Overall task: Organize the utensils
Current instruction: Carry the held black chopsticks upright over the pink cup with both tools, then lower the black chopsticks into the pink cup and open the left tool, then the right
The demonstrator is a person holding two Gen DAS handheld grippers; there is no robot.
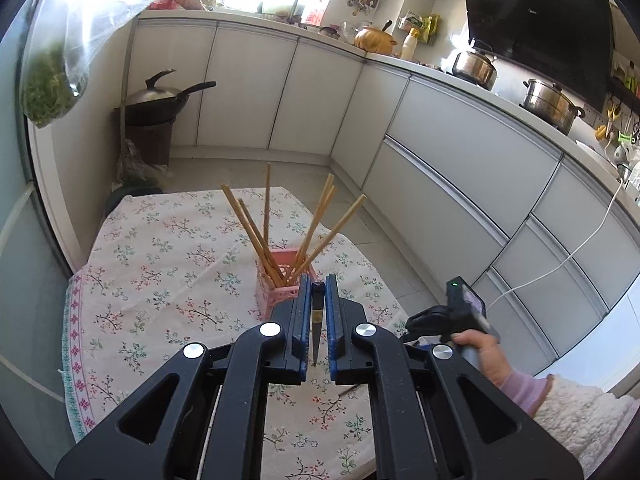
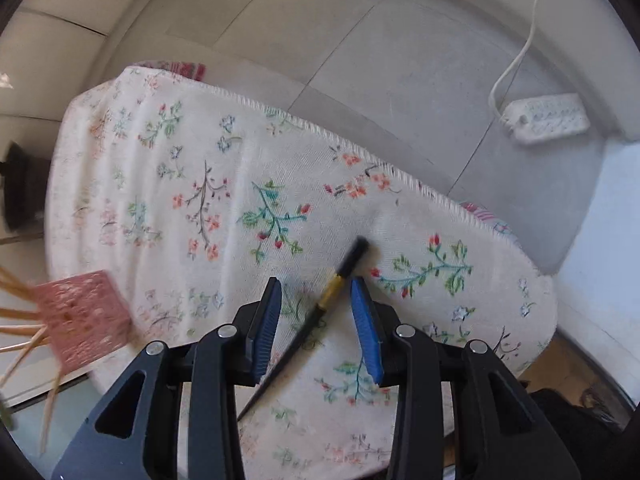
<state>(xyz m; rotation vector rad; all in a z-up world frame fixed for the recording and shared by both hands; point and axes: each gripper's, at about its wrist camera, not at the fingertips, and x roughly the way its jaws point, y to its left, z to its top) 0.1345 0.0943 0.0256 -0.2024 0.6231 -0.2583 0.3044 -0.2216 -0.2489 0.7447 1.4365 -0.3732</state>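
Meanwhile, left gripper [image 1: 318, 286] clamps a dark chopstick [image 1: 316, 320] upright between its pads, just beside the pink holder [image 1: 280, 280] on the floral tablecloth [image 1: 160, 260]. Right gripper [image 2: 316, 292] points down, jaws apart; a black chopstick [image 2: 308, 328] lies on the cloth between them, untouched.

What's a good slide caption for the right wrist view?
Open right gripper poised over a black chopstick lying on the flowered tablecloth, pink holder at left.
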